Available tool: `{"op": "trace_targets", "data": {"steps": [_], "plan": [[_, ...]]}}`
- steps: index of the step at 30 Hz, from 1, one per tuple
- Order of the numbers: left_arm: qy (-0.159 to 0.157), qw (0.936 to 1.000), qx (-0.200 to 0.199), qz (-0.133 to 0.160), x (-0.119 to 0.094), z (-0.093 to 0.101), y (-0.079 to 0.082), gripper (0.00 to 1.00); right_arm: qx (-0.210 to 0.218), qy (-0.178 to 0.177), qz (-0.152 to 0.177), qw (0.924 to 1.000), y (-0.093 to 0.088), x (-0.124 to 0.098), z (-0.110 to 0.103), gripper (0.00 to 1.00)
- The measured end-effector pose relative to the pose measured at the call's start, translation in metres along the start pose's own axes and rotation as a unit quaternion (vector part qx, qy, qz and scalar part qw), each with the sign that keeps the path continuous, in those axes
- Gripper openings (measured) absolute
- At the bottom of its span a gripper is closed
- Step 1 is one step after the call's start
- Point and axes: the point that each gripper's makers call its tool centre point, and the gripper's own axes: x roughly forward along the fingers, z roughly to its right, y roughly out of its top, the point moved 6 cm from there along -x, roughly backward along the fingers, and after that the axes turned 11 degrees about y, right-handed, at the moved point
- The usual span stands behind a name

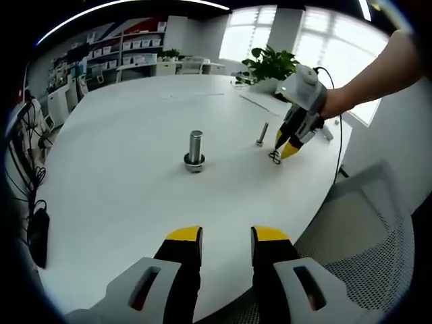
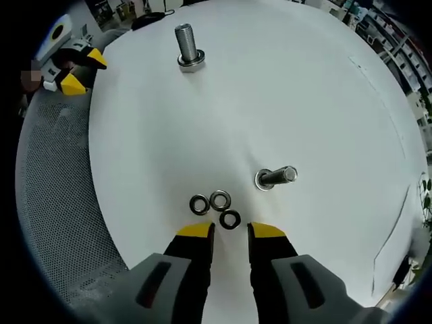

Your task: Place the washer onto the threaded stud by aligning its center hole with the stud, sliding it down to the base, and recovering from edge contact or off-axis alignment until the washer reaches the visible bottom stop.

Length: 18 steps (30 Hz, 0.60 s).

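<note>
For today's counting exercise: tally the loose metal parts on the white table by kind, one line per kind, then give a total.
Washers: 3
Threaded studs: 2, large stud and small stud
Total: 5

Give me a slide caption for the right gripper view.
Right gripper open just short of three washers on the white table, between two upright studs.

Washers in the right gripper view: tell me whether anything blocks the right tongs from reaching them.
Nothing visible blocks them. The three washers lie on bare white table just ahead of the open right tongs. The smaller stud stands beyond them to the right, the larger stud far across the table.
</note>
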Motion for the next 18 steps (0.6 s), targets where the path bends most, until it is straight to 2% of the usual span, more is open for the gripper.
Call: {"op": "trace_targets", "data": {"steps": [18], "plan": [[0.001, 1.0000, 0.002, 0.000, -0.0003, 0.0001, 0.0001, 0.27, -0.043, 0.006, -0.028, 0.9987, 0.0066, 0.0003, 0.0000, 0.19]]}}
